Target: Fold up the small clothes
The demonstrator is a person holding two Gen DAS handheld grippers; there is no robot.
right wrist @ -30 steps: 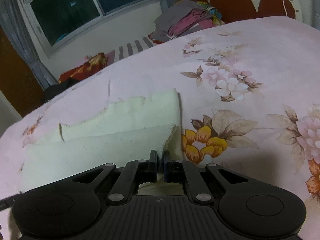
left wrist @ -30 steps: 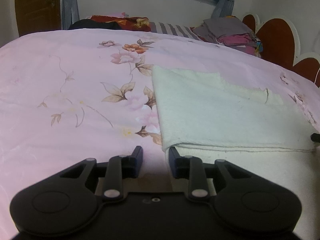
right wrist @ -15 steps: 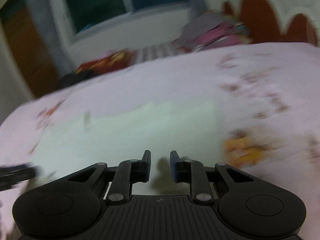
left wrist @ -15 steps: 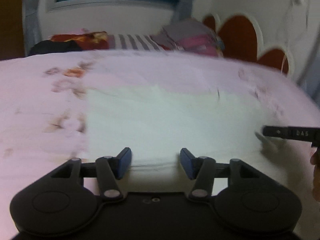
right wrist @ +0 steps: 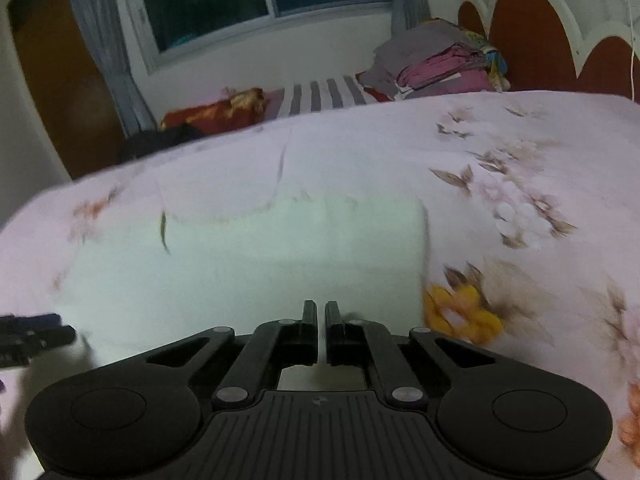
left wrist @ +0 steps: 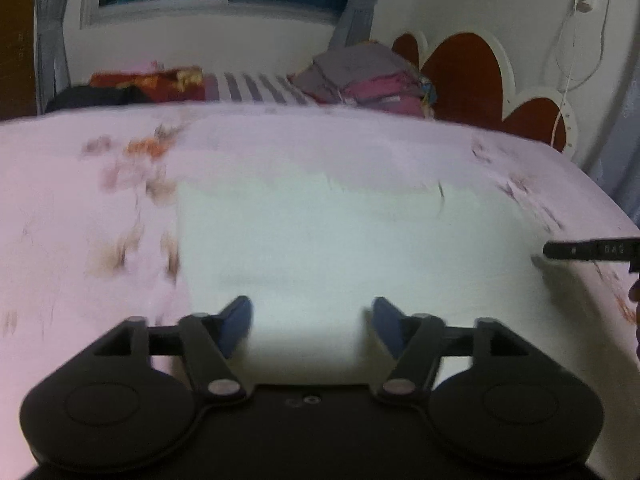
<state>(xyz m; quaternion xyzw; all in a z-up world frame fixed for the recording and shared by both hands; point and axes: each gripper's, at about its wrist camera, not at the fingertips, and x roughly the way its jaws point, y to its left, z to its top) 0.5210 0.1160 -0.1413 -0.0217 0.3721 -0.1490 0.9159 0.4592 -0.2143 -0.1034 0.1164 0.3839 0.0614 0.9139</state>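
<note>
A pale cream cloth point(left wrist: 320, 236) lies folded flat on the pink floral bedspread point(left wrist: 80, 208); it also shows in the right wrist view point(right wrist: 240, 264). My left gripper point(left wrist: 310, 322) is open and empty, hovering over the cloth's near edge. My right gripper point(right wrist: 321, 328) has its jaws almost together with nothing between them, above the cloth's near edge. The right gripper's tip point(left wrist: 592, 250) shows at the right of the left wrist view. The left gripper's tip point(right wrist: 28, 334) shows at the left of the right wrist view.
A stack of folded clothes point(right wrist: 440, 64) sits at the far side by the red and white headboard point(right wrist: 532, 32). Striped bedding point(right wrist: 320, 96) and red fabric point(right wrist: 216, 110) lie under the window. A wooden door point(right wrist: 64, 92) is at the left.
My right gripper let go of the cloth's corner, opened, then closed to a narrow gap, empty. My left gripper opened wider. Both swung over the cloth's near edge. The cloth now lies flat.
</note>
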